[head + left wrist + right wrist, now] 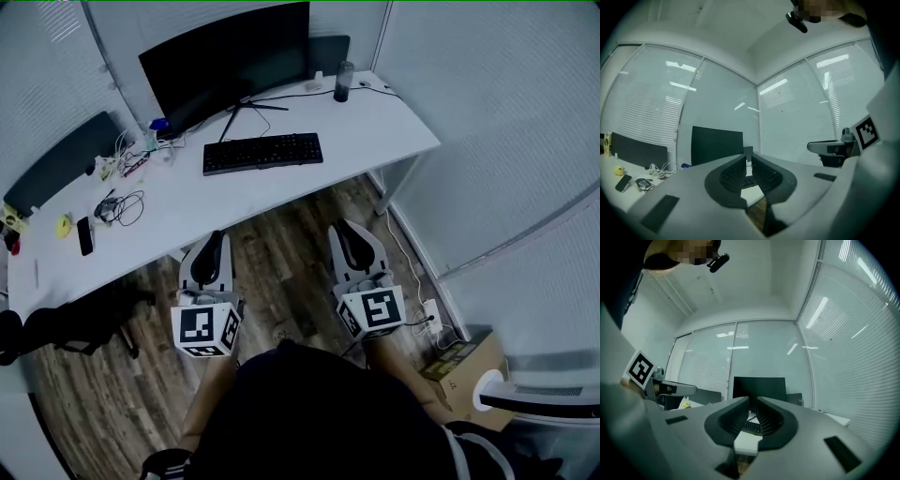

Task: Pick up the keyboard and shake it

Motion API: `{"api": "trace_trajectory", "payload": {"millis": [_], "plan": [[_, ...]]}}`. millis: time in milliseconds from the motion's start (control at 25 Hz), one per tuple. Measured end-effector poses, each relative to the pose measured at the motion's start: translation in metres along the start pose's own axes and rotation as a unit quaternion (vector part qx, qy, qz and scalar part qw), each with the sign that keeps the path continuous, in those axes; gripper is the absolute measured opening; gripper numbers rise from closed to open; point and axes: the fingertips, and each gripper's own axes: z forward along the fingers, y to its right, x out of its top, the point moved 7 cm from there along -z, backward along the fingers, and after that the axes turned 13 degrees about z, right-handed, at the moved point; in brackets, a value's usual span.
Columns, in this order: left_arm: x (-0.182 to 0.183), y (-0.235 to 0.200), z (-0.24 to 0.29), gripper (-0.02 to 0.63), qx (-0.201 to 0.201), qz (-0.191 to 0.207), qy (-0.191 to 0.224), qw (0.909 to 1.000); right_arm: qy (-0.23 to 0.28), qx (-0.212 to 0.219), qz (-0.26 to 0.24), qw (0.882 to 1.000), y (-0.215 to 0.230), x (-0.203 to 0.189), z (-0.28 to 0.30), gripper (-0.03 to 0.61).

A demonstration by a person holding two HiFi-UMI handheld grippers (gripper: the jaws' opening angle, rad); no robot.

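Note:
A black keyboard (262, 152) lies flat on the white desk (375, 122), in front of the monitor. Both grippers hang over the wooden floor, short of the desk's front edge and well apart from the keyboard. My left gripper (214, 236) is shut with nothing in it, and so is my right gripper (343, 228). In the left gripper view the left gripper's (748, 159) jaws meet, with a strip of keyboard (751, 181) showing beyond them. In the right gripper view the right gripper's (753, 404) jaws also meet, and the keyboard (751, 426) is far ahead.
A dark monitor (225, 61) stands behind the keyboard, a bottle (343, 82) to its right. A phone (85, 235), cables (122, 206) and small items crowd the desk's left part. A black chair (75, 323) is at left, a cardboard box (459, 370) and power strip (431, 314) at right.

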Motion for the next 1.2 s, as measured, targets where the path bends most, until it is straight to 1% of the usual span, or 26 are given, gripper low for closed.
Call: {"api": "trace_trajectory", "payload": {"millis": [80,160,200,240,280,360,560,800,920,1040,1200], "plan": [[-0.009,-0.019,0.017,0.025,-0.007,-0.005,0.002,1.0,-0.003,-0.009,-0.001,1.0,0.001,-0.005,0.02,0.048],[-0.019,-0.034,0.033,0.027,-0.014,-0.014,0.0,0.9998,-0.011,-0.018,-0.001,1.0,0.003,-0.009,0.036,0.078],[-0.024,-0.039,0.04,0.052,-0.019,-0.021,-0.003,0.9996,-0.016,-0.022,0.0,1.0,0.005,-0.011,0.042,0.095],[-0.029,-0.043,0.047,0.126,-0.026,-0.028,-0.008,0.9992,-0.022,-0.026,0.001,0.999,0.008,-0.013,0.047,0.105],[-0.034,-0.047,0.052,0.178,-0.031,-0.036,-0.014,0.9988,-0.027,-0.029,0.002,0.999,0.01,-0.015,0.051,0.11],[-0.042,-0.056,0.059,0.183,-0.033,-0.046,-0.021,0.9982,-0.038,-0.033,0.006,0.999,0.014,-0.019,0.061,0.12],[-0.059,-0.079,0.083,0.23,-0.033,-0.058,-0.033,0.9972,-0.051,-0.037,0.015,0.998,0.029,-0.028,0.093,0.135],[-0.077,-0.101,0.137,0.241,-0.029,-0.074,-0.032,0.9963,-0.055,-0.031,0.018,0.998,0.061,-0.038,0.145,0.143],[-0.084,-0.11,0.174,0.241,-0.036,-0.076,-0.033,0.9959,-0.064,-0.024,0.023,0.997,0.083,-0.045,0.181,0.144],[-0.096,-0.126,0.22,0.241,-0.031,-0.075,-0.05,0.9955,-0.073,-0.022,0.03,0.997,0.111,-0.051,0.224,0.147],[-0.118,-0.151,0.271,0.241,-0.012,-0.093,-0.083,0.9921,-0.101,-0.018,0.031,0.994,0.149,-0.063,0.277,0.152]]}}
